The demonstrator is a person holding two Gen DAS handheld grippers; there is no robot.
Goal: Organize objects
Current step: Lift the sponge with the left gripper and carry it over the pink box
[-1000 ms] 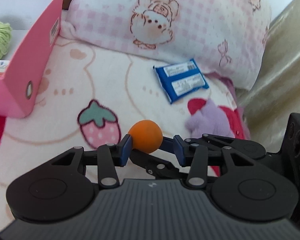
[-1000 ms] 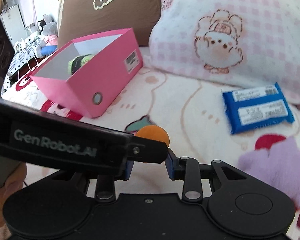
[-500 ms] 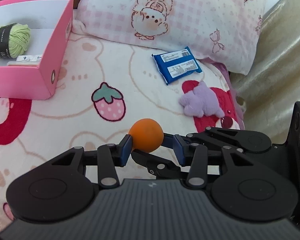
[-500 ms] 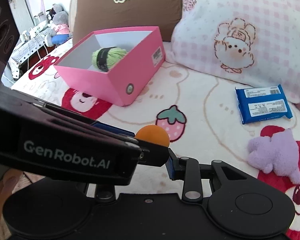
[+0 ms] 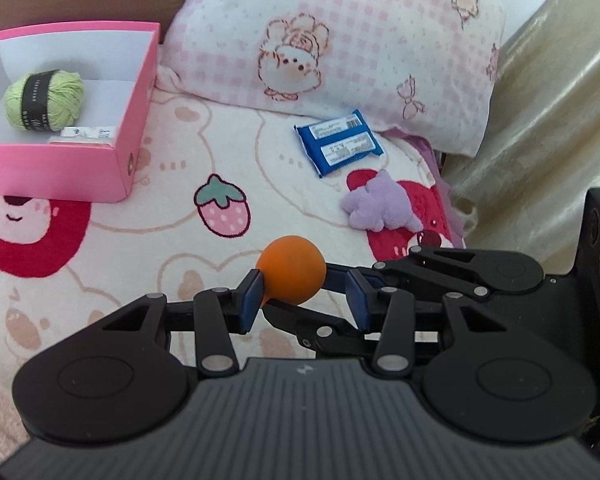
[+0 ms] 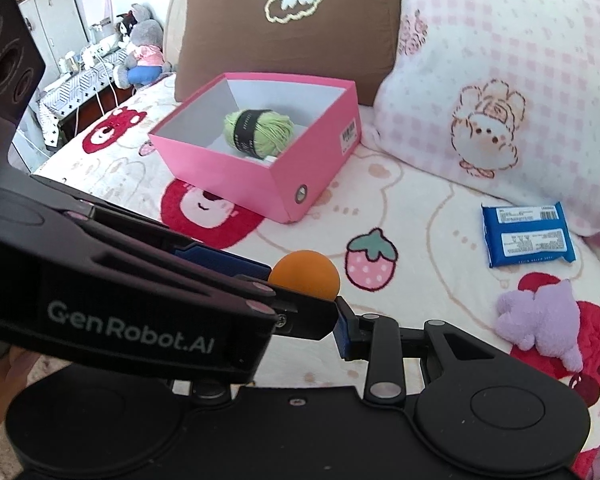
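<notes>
ok so right now you've got the orange ball (image 5: pixel 292 276) up off the blanket (image 5: pixel 168 216), pinched out at the tips of both grippers at once. On the left gripper (image 5: pixel 304 280) one blue pad is flat on the ball, and the other pad stands a little off it with one of the right gripper's black fingers poking into that gap. The right gripper (image 6: pixel 308 297) is closed down tight: one pad sits against the ball's lower edge, and its other finger is hidden behind the left gripper, so I'm only judging that it's really clamped. The pink box (image 5: pixel 138 120) with the green yarn (image 5: pixel 44 100) inside is well off to the left, and I'm guessing that's where the ball goes. My main worry is that a smooth round ball held on just the fingertips can squirt out if your two hands drift apart or twist differently on the way over. The crossed fingers could also snag each other when you try to let go. If it drops, it'll probably roll across the blanket, maybe toward the gap by the curtain. Come in too low and you could clip the box wall and shove the box. The blue snack pack (image 5: pixel 340 142) and purple plush (image 5: pixel 380 206) are far enough away not to matter.
</notes>
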